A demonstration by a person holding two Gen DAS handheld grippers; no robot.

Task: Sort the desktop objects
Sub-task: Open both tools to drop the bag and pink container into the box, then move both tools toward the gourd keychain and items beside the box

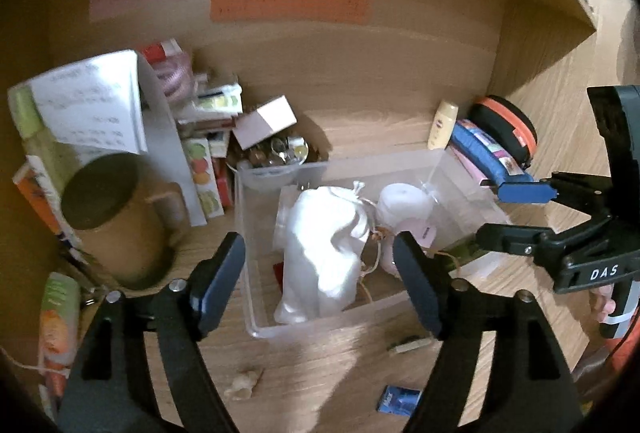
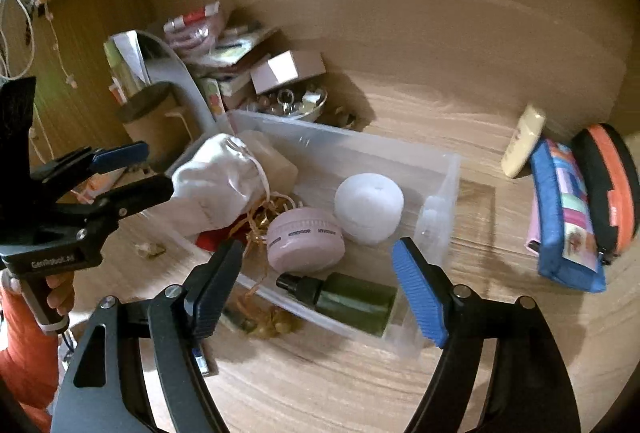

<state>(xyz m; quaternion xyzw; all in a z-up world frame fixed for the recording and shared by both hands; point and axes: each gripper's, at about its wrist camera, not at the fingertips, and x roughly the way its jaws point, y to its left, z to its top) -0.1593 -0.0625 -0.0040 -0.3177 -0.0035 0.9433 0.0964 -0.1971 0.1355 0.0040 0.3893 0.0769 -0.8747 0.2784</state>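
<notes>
Both tongs hang released over a half-filled clear bin.

Left tongs (image 1: 320, 273) gape around the white pouch (image 1: 328, 253) at frame centre; right tongs (image 2: 316, 289) spread above the green bottle (image 2: 352, 301) in the clear bin (image 2: 440, 193). Loose items remain on the counter (image 2: 500, 353); next likely a pickup there.
</notes>
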